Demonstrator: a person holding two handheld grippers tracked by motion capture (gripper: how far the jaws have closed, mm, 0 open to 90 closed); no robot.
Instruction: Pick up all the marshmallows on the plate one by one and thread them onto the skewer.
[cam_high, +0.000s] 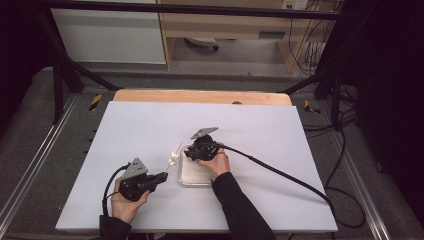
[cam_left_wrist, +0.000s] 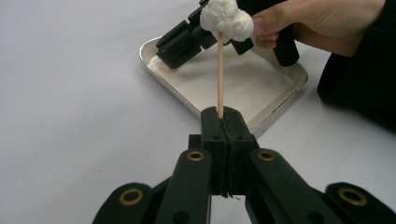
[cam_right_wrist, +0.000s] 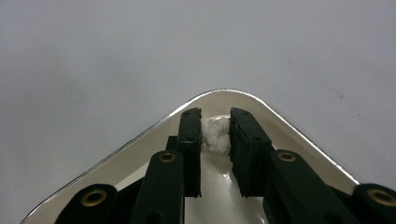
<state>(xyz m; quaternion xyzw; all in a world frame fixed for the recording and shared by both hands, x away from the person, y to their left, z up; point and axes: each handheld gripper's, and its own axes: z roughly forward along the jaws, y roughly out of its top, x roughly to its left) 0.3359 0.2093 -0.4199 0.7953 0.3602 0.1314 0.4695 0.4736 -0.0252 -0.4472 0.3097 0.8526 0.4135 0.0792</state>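
Person at a white table (cam_high: 150, 130) with a gripper in each hand, both forearms in dark sleeves coming in from the bottom of the high view; left gripper (cam_high: 161, 176) sits near the front left of the table, jaws fully closed on the lower end of a thin wooden skewer (cam_left_wrist: 220, 70), seen pinched right between the two black pads in the left gripper view; skewer sticks out away from the jaws toward the tray, slanting up and away in the high view, with a white marshmallow lump (cam_left_wrist: 227, 19) stuck on its far end; in the high view that lump (cam_high: 173, 160) hangs just beside the left edge of the tray; shallow metal tray (cam_high: 186, 180) with rounded corners lies about mid-table, slightly toward the person, shiny rim, pale inside; right gripper (cam_high: 190, 151) is over the far left corner of the tray, grey three-cornered plate on top, black cable trailing off to the right across the table; right hand (cam_high: 216, 162) wrapped around its body; right gripper view looks down into the rounded tray corner (cam_right_wrist: 219, 93), jaws narrow but not fully together, a second white marshmallow piece (cam_right_wrist: 215, 136) between the pads, both pads touching its sides, so it is gripped; it sits low in the tray corner, cannot tell if it is lifted off the tray floor; the two grippers are near each other but apart
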